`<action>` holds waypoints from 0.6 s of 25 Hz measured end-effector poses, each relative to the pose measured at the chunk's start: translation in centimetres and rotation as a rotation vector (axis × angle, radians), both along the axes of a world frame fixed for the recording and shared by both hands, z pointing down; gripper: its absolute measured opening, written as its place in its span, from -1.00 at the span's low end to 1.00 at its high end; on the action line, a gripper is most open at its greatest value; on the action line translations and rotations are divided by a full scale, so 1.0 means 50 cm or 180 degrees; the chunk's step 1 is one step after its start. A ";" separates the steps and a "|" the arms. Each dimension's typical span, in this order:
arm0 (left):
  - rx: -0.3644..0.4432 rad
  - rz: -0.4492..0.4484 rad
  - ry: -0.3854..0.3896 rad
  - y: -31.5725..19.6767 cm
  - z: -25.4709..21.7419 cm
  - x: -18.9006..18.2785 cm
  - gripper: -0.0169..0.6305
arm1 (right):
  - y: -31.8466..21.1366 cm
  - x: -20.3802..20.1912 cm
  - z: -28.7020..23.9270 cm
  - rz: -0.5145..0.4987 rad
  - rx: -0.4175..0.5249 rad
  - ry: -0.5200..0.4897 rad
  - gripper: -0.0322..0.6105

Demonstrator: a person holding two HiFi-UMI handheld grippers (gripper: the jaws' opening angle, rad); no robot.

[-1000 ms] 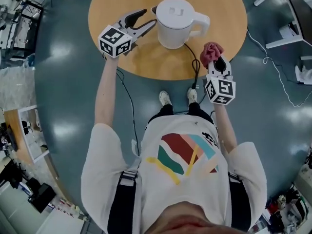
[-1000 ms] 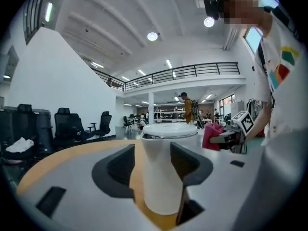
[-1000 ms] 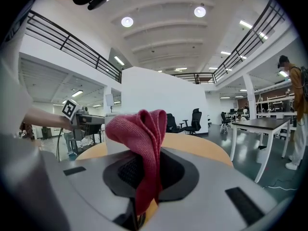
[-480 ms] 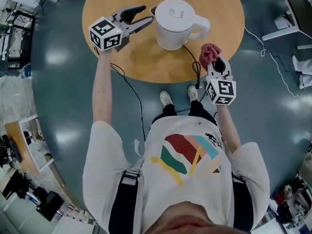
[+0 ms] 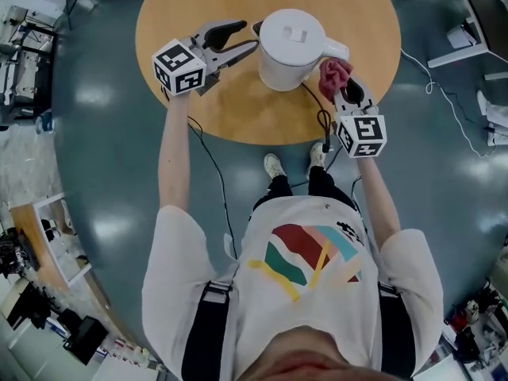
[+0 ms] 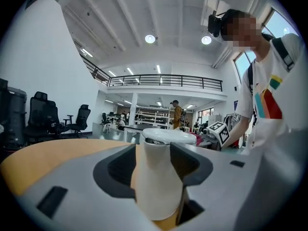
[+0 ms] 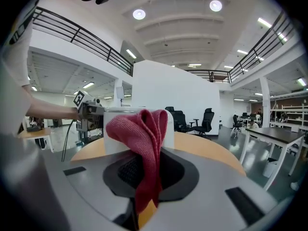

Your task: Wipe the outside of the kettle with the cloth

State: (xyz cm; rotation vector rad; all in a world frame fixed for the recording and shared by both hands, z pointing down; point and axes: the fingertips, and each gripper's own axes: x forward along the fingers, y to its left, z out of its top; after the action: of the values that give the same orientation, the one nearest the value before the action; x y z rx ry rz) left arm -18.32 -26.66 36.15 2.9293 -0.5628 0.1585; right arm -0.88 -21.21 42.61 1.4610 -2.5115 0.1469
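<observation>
Right gripper (image 5: 346, 88) clamps red cloth (image 5: 334, 73) at 4 o'clock of kettle (image 5: 292, 42). Left gripper (image 5: 248, 36) gapes wide, empty, at 9 o'clock. Best: brace kettle, press cloth flat, sweep round.

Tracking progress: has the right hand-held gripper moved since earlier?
Yes. The right hand-held gripper moved the cloth from the table edge close to the kettle.
</observation>
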 end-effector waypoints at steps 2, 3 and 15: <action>0.0015 0.0058 -0.0022 0.016 -0.005 0.014 -0.15 | -0.012 0.006 -0.005 -0.0014 0.0024 0.0061 -0.75; 0.0026 0.0093 -0.0042 0.023 -0.006 0.020 -0.15 | -0.020 0.010 -0.006 -0.0006 0.0040 0.0093 -0.75; 0.0182 0.0038 -0.0354 0.121 0.014 0.039 -0.15 | -0.149 0.010 -0.015 0.0029 0.0239 0.0360 -0.75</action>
State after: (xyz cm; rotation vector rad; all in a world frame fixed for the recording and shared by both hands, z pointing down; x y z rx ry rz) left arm -16.35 -20.60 36.83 2.9942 -0.5749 0.3134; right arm -0.39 -28.67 41.86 1.4657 -2.4444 -0.0284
